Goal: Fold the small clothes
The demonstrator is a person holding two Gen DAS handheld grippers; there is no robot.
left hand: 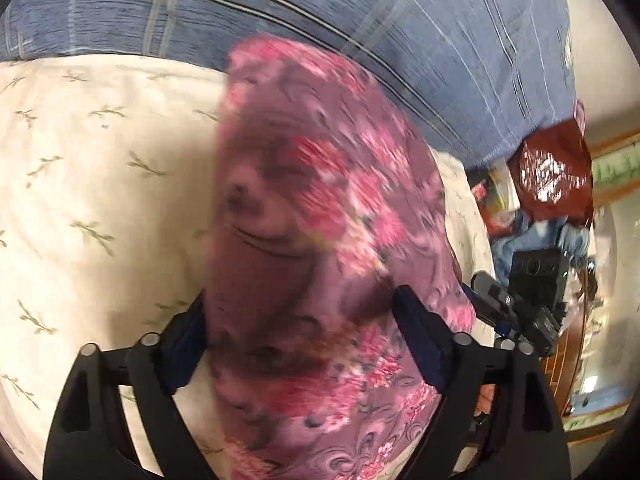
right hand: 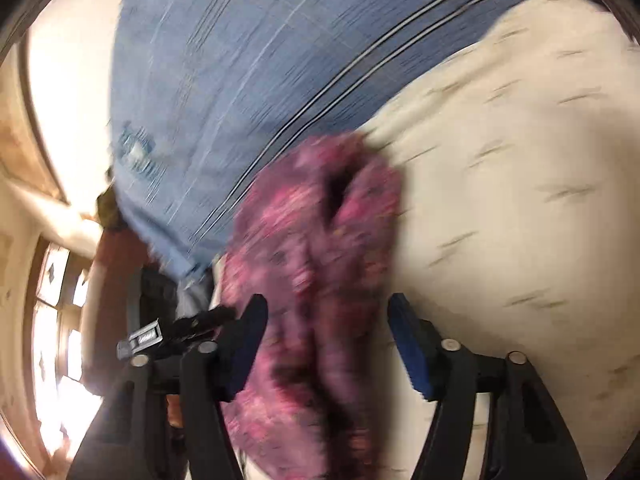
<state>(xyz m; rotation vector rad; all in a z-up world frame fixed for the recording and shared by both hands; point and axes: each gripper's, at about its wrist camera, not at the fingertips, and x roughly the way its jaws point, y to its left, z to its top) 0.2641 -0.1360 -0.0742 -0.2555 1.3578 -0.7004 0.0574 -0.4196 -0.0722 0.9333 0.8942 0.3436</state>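
A small pink and purple flowered garment point(left hand: 320, 208) lies bunched on a cream sheet with a leaf print point(left hand: 100, 152). My left gripper point(left hand: 300, 320) is open, and the cloth lies in the wide gap between its fingers. The same garment point(right hand: 316, 248) shows blurred in the right wrist view. My right gripper point(right hand: 324, 332) is open too, its fingers on either side of the cloth. The other gripper shows at the right edge of the left wrist view point(left hand: 520, 296).
A blue plaid blanket point(left hand: 360, 20) lies along the far side of the cream sheet point(right hand: 500, 160). A dark red bag point(left hand: 556, 164) and a heap of clothes point(left hand: 516, 224) sit at the right. Wooden furniture and a window point(right hand: 52, 300) lie at the left of the right wrist view.
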